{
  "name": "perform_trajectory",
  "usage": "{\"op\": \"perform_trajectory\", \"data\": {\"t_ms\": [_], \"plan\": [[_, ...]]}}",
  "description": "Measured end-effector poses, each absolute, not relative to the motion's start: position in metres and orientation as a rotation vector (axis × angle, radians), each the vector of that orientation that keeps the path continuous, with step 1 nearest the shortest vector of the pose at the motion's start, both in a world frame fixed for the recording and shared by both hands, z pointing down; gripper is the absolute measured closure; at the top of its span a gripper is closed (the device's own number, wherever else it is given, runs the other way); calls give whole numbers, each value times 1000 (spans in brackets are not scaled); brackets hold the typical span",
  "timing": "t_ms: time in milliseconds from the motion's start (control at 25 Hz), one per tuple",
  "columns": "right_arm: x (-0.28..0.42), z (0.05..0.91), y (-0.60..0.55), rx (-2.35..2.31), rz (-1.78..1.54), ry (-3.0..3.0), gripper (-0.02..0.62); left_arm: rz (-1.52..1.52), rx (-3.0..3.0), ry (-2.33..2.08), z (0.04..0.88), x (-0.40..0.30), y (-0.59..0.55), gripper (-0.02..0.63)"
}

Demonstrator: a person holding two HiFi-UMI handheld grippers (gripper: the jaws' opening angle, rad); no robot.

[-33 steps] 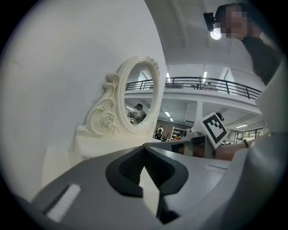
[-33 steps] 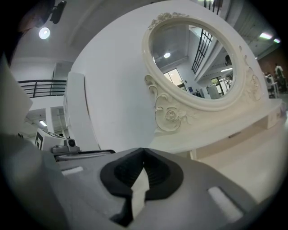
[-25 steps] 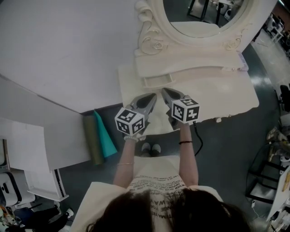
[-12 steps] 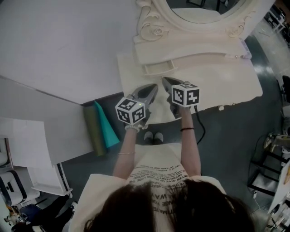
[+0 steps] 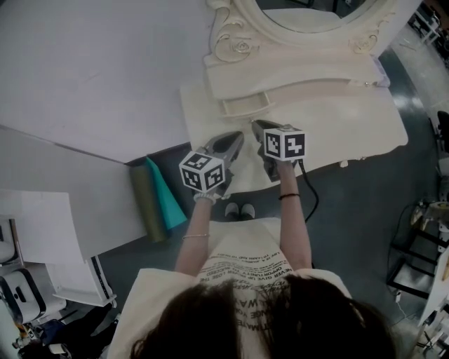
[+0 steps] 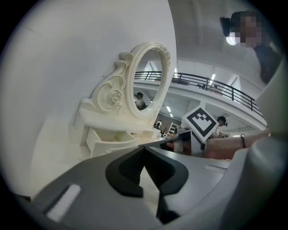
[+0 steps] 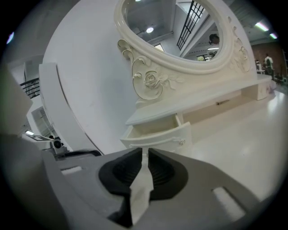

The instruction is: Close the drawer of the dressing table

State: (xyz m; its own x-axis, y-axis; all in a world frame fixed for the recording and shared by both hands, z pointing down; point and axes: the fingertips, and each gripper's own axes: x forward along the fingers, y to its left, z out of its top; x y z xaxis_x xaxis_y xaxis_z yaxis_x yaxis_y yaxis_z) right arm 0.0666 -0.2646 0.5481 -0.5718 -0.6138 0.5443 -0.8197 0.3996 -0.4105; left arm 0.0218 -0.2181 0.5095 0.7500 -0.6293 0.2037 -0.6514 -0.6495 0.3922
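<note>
The cream dressing table (image 5: 337, 126) carries an oval mirror (image 5: 309, 21). Its small left drawer (image 5: 245, 106) is pulled out and looks empty in the left gripper view (image 6: 110, 139) and the right gripper view (image 7: 157, 134). Both grippers hover over the table top, just short of the drawer and apart from it. My left gripper (image 5: 237, 138) is shut, its tips meeting (image 6: 144, 147) with nothing in them. My right gripper (image 5: 257, 127) points down at the drawer front. Its jaws are opening, with a narrow slit (image 7: 145, 152) between them and nothing held.
A teal cone and an olive roll (image 5: 160, 200) lie on the dark floor left of the table. White panels (image 5: 42, 231) stand further left. A black cable (image 5: 309, 203) hangs at the table's front edge near the person's feet (image 5: 240, 209). A white wall backs the table.
Both grippers have sunk a little toward the table top, still pointing at the open drawer. The drawer has not moved.
</note>
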Motion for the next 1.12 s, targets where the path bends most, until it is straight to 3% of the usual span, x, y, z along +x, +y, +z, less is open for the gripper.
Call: {"op": "perform_trajectory", "data": {"t_ms": [560, 1120], "plan": [[64, 570, -277, 1256, 1000, -2284, 485, 111, 2469, -922, 529, 29, -224, 606], [56, 587, -285, 1257, 1045, -2202, 482, 112, 2444, -929, 537, 18, -232, 606]]}}
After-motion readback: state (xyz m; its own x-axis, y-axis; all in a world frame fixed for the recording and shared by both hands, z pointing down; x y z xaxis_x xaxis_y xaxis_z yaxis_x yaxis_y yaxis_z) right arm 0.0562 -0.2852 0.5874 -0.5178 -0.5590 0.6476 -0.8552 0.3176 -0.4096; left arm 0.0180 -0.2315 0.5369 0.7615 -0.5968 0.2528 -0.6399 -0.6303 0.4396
